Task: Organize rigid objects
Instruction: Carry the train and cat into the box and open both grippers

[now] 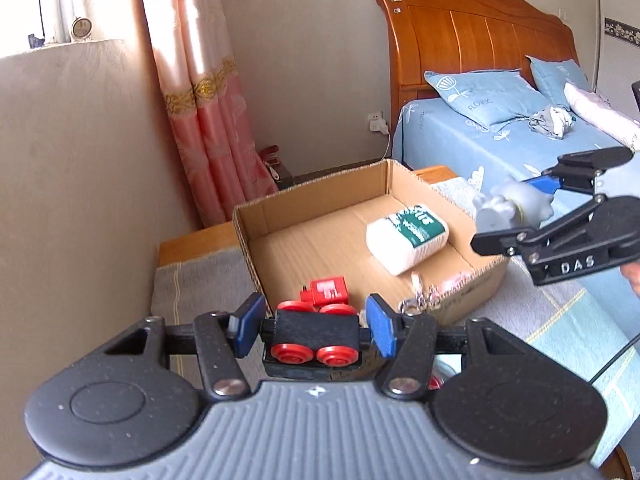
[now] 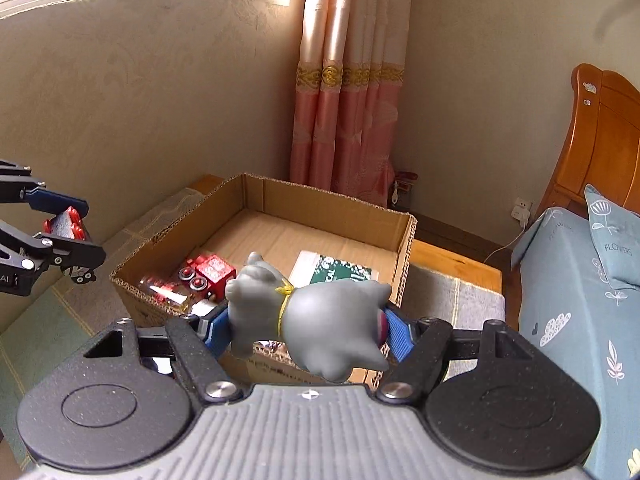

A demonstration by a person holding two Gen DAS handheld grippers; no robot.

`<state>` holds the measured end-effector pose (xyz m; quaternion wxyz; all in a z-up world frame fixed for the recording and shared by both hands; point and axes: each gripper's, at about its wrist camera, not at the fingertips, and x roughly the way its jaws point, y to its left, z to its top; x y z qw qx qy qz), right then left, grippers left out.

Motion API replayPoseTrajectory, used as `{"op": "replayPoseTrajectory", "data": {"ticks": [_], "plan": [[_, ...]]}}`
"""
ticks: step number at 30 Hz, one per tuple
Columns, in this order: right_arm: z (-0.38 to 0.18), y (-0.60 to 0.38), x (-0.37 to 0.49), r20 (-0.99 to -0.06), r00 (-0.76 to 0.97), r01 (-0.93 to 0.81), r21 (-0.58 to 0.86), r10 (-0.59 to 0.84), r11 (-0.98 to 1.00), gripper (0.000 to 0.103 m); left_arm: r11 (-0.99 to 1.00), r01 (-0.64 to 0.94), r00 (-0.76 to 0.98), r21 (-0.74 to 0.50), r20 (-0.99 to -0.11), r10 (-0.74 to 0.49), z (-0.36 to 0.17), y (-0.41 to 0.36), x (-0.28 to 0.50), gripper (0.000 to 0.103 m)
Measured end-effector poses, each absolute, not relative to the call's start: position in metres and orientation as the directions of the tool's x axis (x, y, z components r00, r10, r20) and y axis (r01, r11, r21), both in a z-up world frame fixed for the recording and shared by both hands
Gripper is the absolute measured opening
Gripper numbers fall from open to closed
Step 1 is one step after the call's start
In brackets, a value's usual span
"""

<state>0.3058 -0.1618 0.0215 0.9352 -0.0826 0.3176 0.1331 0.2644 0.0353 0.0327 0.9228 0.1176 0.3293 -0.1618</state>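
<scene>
Black-bodied, with four red plastic wheels, the small toy wagon (image 1: 311, 338) sits clamped between the blue-padded fingers of the left gripper (image 1: 311, 326), carried in the air just short of the near wall of the open brown cardboard box (image 1: 256, 216). We judge this wagon light and stiff; its flat ends give the pads sound purchase, whereas its wheels would roll under them. The right gripper (image 2: 304, 326) holds a smooth grey rubbery animal figure with a thin yellow collar (image 2: 308, 316), its fingers closed on the figure's flanks, above the box's near edge. We expect this figure to be light, slightly yielding and somewhat slippery, its rounded form best pinched across the thick midsection, as here. Inside the box lie a red toy train piece (image 2: 212, 270), a white packet with green print (image 1: 406, 240) and a clear wrapped item (image 2: 166, 292) that we cannot identify. The box rests on a grey cloth-covered wooden worktop (image 2: 456, 300) beside the blue-sheeted bed (image 2: 568, 280).
</scene>
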Motion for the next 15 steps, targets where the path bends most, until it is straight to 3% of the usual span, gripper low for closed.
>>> {"op": "replayPoseTrajectory", "data": {"ticks": [4,7,8,15], "plan": [[0.019,-0.159,0.324,-0.623,0.759,-0.285,-0.056,0.189,0.957,0.083,0.915,0.387,0.735,0.114,-0.638,-0.231,0.046,0.026,0.299,0.055],[0.018,-0.160,0.323,-0.617,0.767,-0.262,-0.053,0.175,0.964,0.101,0.915,0.383,0.737,0.128,-0.640,-0.219,0.050,0.018,0.323,0.055],[0.018,-0.161,0.320,-0.613,0.768,-0.264,-0.045,0.182,0.963,0.103,0.916,0.381,0.735,0.129,-0.643,-0.216,0.050,0.016,0.330,0.055],[0.022,-0.165,0.303,-0.611,0.770,-0.265,-0.047,0.182,0.963,0.103,0.913,0.389,0.707,0.125,-0.676,-0.209,0.039,0.000,0.375,0.055]]}}
